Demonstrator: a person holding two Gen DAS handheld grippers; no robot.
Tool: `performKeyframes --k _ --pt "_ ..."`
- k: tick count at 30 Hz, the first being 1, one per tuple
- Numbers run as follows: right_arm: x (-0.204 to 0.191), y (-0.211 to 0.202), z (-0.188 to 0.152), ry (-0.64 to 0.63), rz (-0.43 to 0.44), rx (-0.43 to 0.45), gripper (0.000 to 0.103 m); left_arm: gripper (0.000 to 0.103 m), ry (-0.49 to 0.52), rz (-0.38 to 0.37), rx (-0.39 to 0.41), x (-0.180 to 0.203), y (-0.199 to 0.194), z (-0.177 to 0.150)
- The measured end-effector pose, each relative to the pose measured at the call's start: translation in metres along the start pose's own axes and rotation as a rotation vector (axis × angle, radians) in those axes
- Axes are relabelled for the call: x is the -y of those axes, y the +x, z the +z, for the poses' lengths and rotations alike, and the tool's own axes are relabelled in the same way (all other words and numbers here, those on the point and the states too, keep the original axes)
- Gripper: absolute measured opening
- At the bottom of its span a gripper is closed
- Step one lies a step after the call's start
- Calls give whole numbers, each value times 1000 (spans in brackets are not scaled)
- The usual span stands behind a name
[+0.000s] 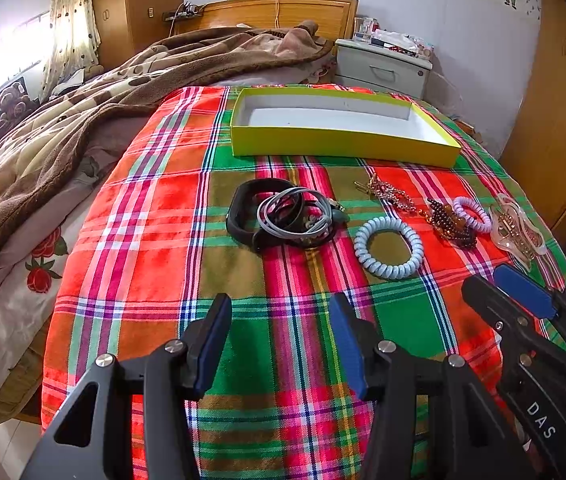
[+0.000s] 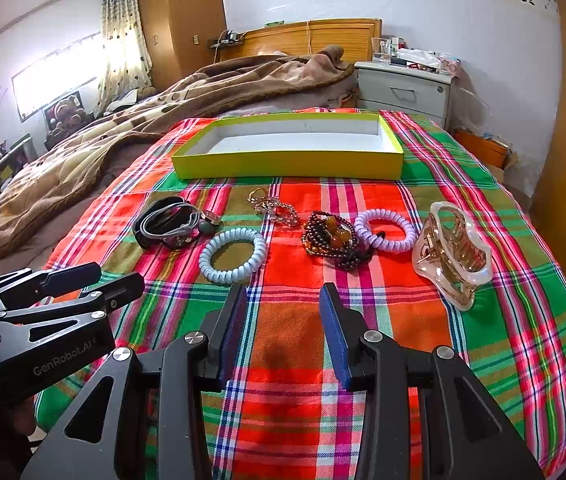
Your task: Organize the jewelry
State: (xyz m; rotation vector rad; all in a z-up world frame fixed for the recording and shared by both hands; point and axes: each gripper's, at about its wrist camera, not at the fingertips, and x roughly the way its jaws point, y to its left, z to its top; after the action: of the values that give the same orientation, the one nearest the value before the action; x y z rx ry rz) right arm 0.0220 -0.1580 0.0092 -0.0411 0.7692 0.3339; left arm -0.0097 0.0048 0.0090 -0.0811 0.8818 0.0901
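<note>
An empty yellow box (image 1: 339, 146) (image 2: 289, 165) with a white inside lies on the plaid cloth. In front of it lies a row of jewelry: a black and grey band pile (image 1: 283, 216) (image 2: 169, 224), a gold rhinestone clip (image 1: 389, 194) (image 2: 277, 205), a pale blue coil tie (image 1: 389, 248) (image 2: 233, 256), dark brown beads (image 1: 449, 222) (image 2: 333, 240), a lilac coil tie (image 1: 473, 214) (image 2: 385, 230) and a clear claw clip (image 1: 517, 228) (image 2: 453, 254). My left gripper (image 1: 281, 304) (image 2: 121, 278) is open and empty, near of the bands. My right gripper (image 2: 283, 294) (image 1: 487, 280) is open and empty, near of the beads.
The plaid cloth (image 1: 151, 240) covers the bed's foot. A brown blanket (image 1: 43, 148) lies on the left. A white nightstand (image 1: 383, 66) stands behind the box. A wooden wardrobe (image 1: 563, 120) is on the right.
</note>
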Motion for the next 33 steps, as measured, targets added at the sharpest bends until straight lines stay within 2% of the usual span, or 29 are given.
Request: performKeyframes --k 14,23,30,33 --pt "-1 9 5 -2 8 -20 39 53 -22 -4 -8 -10 2 2" --pt "2 39 26 41 106 -97 39 53 -111 -95 -27 -47 8 14" --pt "-5 54 36 18 113 -120 39 53 -185 -111 -26 -75 15 33" --pt "-7 60 39 3 109 -134 39 53 -184 -111 -30 -79 20 39"
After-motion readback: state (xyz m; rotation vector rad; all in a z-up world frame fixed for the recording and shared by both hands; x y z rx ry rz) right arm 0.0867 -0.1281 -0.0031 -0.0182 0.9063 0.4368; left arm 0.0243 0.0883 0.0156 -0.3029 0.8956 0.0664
